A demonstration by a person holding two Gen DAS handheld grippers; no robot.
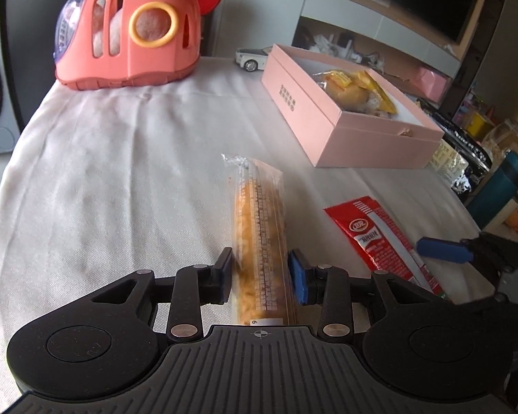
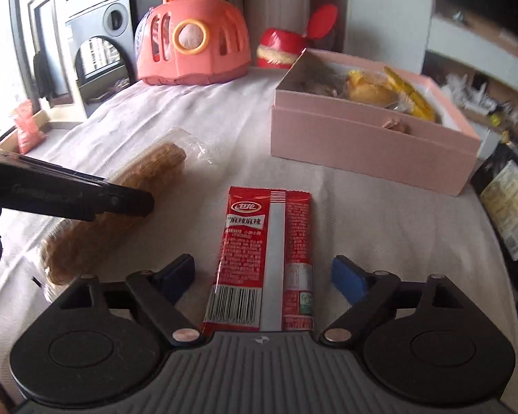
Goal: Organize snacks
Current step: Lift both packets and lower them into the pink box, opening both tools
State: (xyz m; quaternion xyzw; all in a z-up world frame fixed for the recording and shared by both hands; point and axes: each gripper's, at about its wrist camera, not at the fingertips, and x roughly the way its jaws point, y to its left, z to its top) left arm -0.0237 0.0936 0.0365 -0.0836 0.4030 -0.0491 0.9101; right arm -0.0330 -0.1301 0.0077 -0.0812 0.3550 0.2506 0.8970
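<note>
white cloth (image 1: 121,158) covers table, pink box (image 1: 328,127) on it

- Left of the pink box (image 1: 331,117), the cloth-covered worktop (image 1: 103,172) lies bare and wide; I could pass there freely.
- Toward the camera from the pink box, the clear-wrapped snack stick (image 1: 259,241) and the red packet (image 2: 264,258) lie flat, with a bare strip between them.
- My left hand-held gripper (image 1: 260,276) straddles the stick, and my right hand-held gripper (image 2: 262,276) straddles the packet with room at both sides.
- Far left of the pink box, the coral carrier (image 1: 127,34) blocks the worktop's back corner.
- A toy car (image 1: 252,58) stands just behind the box.
</note>
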